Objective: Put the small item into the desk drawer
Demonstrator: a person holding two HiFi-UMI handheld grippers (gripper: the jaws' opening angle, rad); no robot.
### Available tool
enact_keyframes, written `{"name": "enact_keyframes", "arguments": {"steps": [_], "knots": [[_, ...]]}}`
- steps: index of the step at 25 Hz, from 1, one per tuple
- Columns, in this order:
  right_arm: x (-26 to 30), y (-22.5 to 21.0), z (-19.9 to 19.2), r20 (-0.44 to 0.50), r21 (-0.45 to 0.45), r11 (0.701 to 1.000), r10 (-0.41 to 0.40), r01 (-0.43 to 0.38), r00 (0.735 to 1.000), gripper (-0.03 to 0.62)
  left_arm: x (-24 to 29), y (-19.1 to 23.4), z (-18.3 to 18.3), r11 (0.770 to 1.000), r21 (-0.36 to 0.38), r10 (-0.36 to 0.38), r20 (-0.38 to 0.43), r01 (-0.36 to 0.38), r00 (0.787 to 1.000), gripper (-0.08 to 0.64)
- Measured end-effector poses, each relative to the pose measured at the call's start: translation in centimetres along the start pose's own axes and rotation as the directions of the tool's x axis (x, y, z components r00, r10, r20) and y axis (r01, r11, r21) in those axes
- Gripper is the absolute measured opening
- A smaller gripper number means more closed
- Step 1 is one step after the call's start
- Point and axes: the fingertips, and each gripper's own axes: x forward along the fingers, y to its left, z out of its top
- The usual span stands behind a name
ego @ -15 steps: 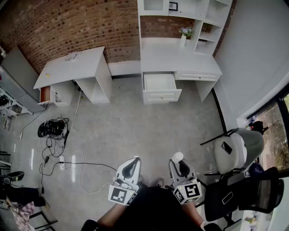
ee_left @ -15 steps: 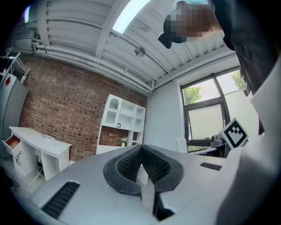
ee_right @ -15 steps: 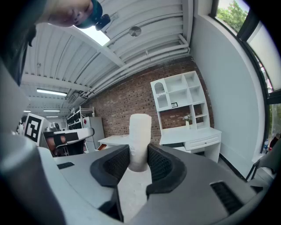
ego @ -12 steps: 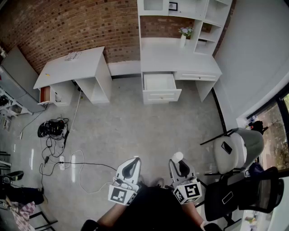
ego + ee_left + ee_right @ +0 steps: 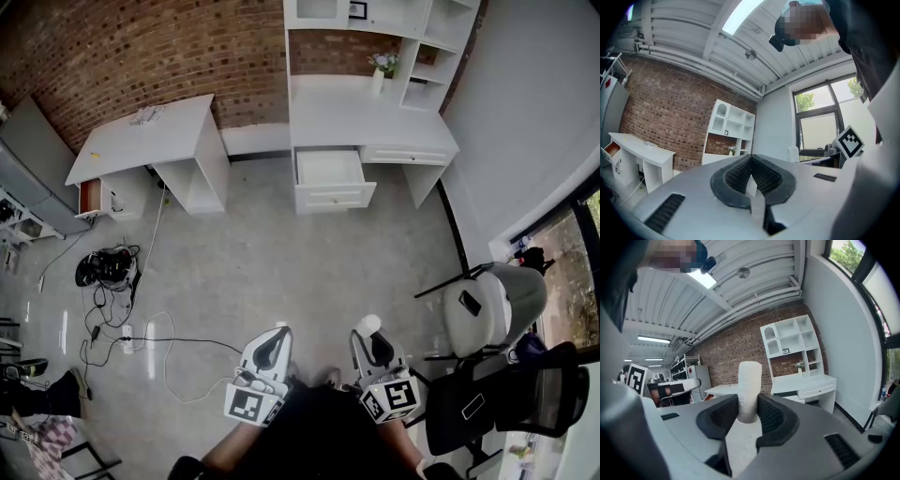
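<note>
In the head view, my right gripper [image 5: 373, 343] is close to my body, shut on a small white cylinder [image 5: 368, 324] that stands up out of its jaws. The right gripper view shows the same cylinder [image 5: 749, 389] pinched between the black pads [image 5: 771, 418] of my right gripper [image 5: 748, 416]. My left gripper [image 5: 272, 343] hangs beside it. Its jaws [image 5: 751, 172] are shut with nothing between them. Far across the floor, the white desk [image 5: 370, 120] has its left drawer [image 5: 329, 171] pulled open, and the inside looks bare.
A second white desk [image 5: 150, 136] stands at the left against the brick wall. Cables [image 5: 111, 267] and a power strip [image 5: 131, 336] lie on the floor to the left. Two office chairs [image 5: 492, 309] stand at the right. A vase [image 5: 379, 80] sits on the far desk.
The head view has drifted very slightly. Both grippers keep their places, and the white cylinder stays in the right one.
</note>
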Motion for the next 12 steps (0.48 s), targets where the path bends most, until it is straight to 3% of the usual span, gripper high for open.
{"name": "enact_keyframes", "arguments": {"steps": [12], "knots": [[3.4, 3.6, -0.1, -0.009, -0.001, 1.0, -0.013, 0.013, 1.0, 0.141, -1.6, 4.8, -0.1, 0.999, -0.035, -0.011, -0.005, 0.011, 1.0, 0.023]]}}
